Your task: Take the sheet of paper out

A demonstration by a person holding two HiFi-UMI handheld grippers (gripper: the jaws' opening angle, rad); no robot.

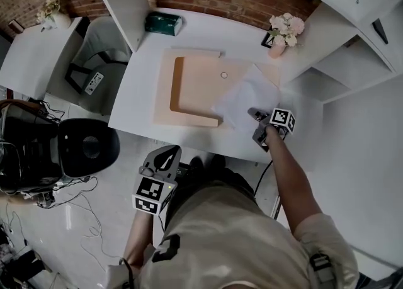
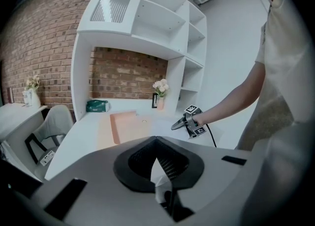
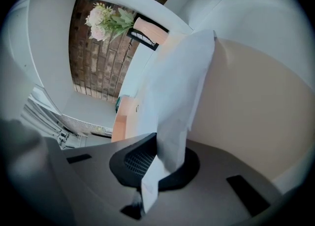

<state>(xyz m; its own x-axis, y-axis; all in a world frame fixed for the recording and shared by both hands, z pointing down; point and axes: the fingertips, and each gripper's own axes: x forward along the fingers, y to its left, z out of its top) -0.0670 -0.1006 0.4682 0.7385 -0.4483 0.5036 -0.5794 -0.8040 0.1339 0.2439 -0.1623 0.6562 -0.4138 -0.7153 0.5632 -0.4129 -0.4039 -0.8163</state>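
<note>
A white sheet of paper [image 1: 242, 97] lies half over the right side of an open tan folder [image 1: 192, 89] on the white desk [image 1: 135, 108]. My right gripper [image 1: 255, 115] is shut on the sheet's near corner at the desk's front right. In the right gripper view the paper [image 3: 179, 92] rises from between the jaws [image 3: 155, 163] and hides much of the scene; the folder [image 3: 123, 116] shows beyond it. My left gripper [image 1: 170, 151] hangs below the desk's front edge, over the floor, its fingers together with nothing in them. From the left gripper [image 2: 157, 163] I see the folder [image 2: 125, 124] and the right gripper [image 2: 178, 124].
A green box [image 1: 164, 23] sits at the back of the desk and a vase of flowers [image 1: 284, 31] at the back right. White shelves flank the desk. A black chair [image 1: 88, 146] stands at the front left, with cables on the floor beside it.
</note>
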